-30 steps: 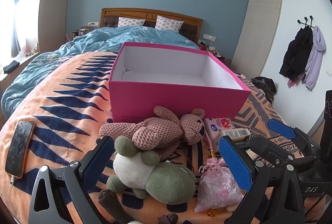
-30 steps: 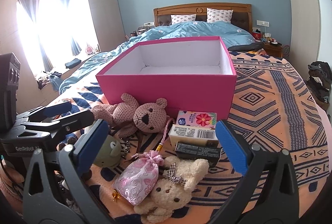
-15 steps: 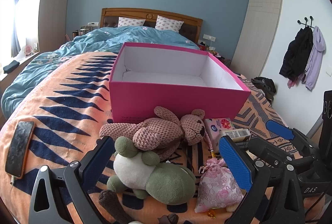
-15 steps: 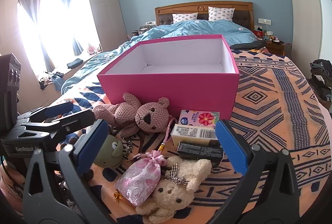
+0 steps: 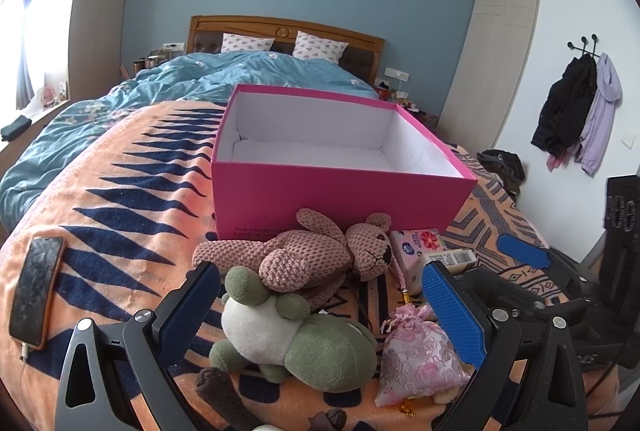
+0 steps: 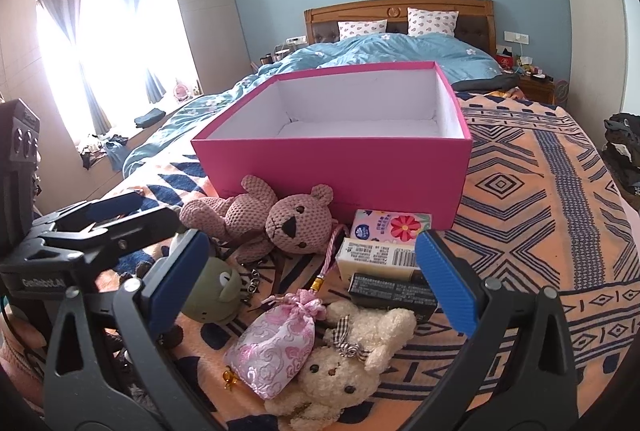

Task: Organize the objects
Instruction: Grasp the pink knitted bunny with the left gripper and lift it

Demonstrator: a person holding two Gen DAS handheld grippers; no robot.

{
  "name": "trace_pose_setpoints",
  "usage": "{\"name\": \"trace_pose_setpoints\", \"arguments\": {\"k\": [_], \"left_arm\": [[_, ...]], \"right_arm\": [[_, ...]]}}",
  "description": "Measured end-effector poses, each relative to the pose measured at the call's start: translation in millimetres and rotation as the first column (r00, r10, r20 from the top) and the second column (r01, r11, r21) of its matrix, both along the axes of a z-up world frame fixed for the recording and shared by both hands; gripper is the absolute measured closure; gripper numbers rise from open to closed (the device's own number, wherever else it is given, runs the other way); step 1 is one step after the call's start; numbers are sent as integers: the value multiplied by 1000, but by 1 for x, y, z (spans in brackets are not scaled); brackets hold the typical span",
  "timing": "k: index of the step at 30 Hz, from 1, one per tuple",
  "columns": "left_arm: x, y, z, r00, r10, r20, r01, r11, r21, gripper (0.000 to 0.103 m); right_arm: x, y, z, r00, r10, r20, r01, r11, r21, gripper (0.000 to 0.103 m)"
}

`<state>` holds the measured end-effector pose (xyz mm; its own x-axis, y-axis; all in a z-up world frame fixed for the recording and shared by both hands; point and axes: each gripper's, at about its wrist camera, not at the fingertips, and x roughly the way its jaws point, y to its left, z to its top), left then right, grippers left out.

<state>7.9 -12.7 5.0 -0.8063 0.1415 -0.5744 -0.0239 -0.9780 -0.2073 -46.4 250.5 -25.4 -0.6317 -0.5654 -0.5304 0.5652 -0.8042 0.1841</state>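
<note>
Plush toys [image 6: 280, 223] – three; packets [image 6: 390, 227] – three; pouch [image 6: 276, 345], box [image 6: 340, 167] – one each.

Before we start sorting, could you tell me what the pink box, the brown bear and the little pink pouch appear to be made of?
Pink box: probably stiff cardboard, matte magenta outside, plain white inside, with crisp folded edges.
Brown bear: soft plush in a chunky, waffle-like knit texture.
Pink pouch: seemingly satin brocade, with a slight sheen, a woven floral pattern and a gathered drawstring neck.

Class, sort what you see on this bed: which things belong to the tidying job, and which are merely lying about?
Belongs to the job:
pink box
brown knitted bear
green frog plush
pink pouch
cream bear
tissue pack

Lying about:
phone
pillows
hanging coats
</note>
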Motion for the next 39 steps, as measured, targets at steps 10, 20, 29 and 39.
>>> {"name": "trace_pose_setpoints", "arguments": {"k": [10,20,29,39], "left_arm": [[-8,-46,10,1000,-13,-6,13,996,85,0],[-25,-68,-8,997,-57,53,50,991,128,1],[-31,-55,-19,985,-149,87,139,983,120,1],[-33,-23,-18,959,-261,109,256,965,62,1]], "right_arm": [[-33,-31,-14,984,129,119,-132,991,22,22],[-71,-65,-39,968,146,203,-173,977,123,34],[-73,-63,-43,968,161,191,-186,975,119,48],[-69,-31,-15,974,144,174,-147,989,4,51]]}}
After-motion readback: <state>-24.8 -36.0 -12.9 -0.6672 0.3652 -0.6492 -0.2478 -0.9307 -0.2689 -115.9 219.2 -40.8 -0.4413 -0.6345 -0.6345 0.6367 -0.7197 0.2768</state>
